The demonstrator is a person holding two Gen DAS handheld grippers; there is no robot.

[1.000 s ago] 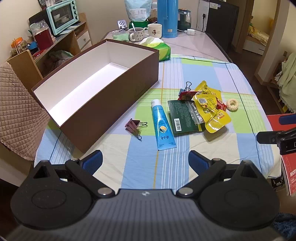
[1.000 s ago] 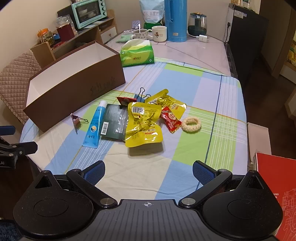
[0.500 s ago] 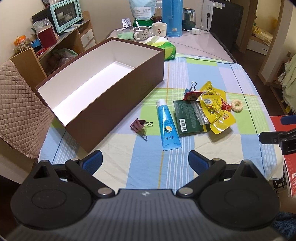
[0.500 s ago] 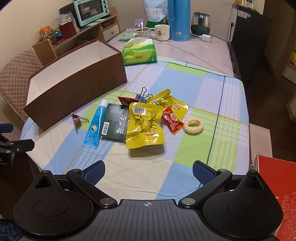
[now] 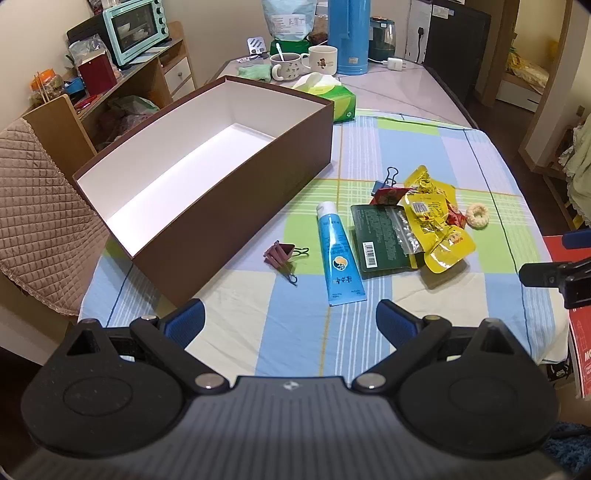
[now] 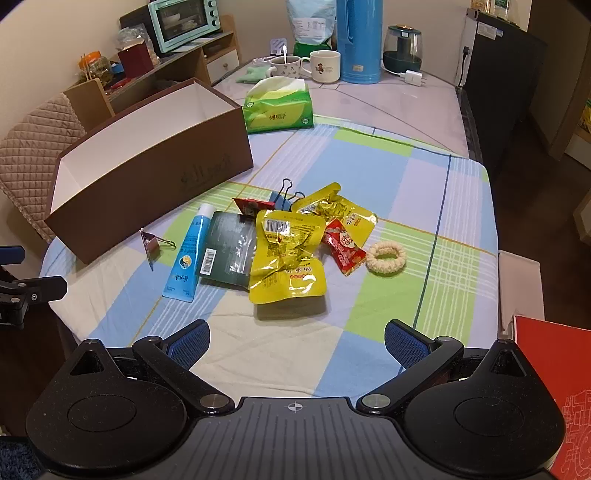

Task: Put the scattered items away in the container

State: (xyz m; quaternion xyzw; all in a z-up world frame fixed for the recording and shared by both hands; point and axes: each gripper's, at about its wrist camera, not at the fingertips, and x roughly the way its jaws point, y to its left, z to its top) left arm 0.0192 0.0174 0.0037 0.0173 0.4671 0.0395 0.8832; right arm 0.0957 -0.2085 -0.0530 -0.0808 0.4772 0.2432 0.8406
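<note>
- Both grippers, left gripper (image 5: 290,314) and right gripper (image 6: 297,338), are hovering spread wide, gripping nothing.
- Blue tube (image 5: 338,254), snack packets (image 6: 286,254) and clips are lying beside the brown box (image 5: 236,192), whose visible interior is showing bare.
- Any pickup is calling for fingers straddling one item.

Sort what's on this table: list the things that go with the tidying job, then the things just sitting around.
For the job: brown box, blue tube, dark green packet, yellow snack bags, red wrapper, maroon clip, blue clip, cream ring.

Lying about: tissue pack, two mugs, blue flask, toaster oven.
</note>
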